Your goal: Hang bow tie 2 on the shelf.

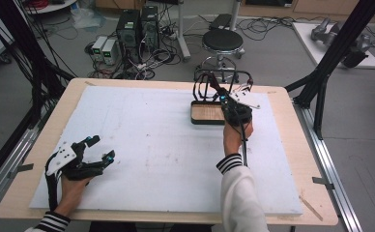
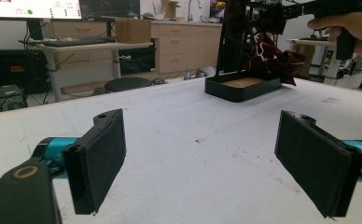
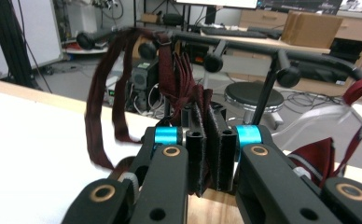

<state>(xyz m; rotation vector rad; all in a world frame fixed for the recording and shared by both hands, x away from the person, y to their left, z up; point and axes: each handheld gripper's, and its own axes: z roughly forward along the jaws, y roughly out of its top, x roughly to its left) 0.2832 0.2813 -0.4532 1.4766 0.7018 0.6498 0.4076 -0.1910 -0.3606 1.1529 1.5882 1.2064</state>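
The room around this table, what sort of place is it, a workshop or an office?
Most likely a lab or research workroom. Computer towers stand on the floor amid loose cables, a round stool waits behind the table, and desks with cabinets line the far wall.

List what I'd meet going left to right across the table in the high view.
Left gripper, jaws open, resting at the near left → bare white table mat → black rack with wooden base → right gripper, shut on a dark red strap.
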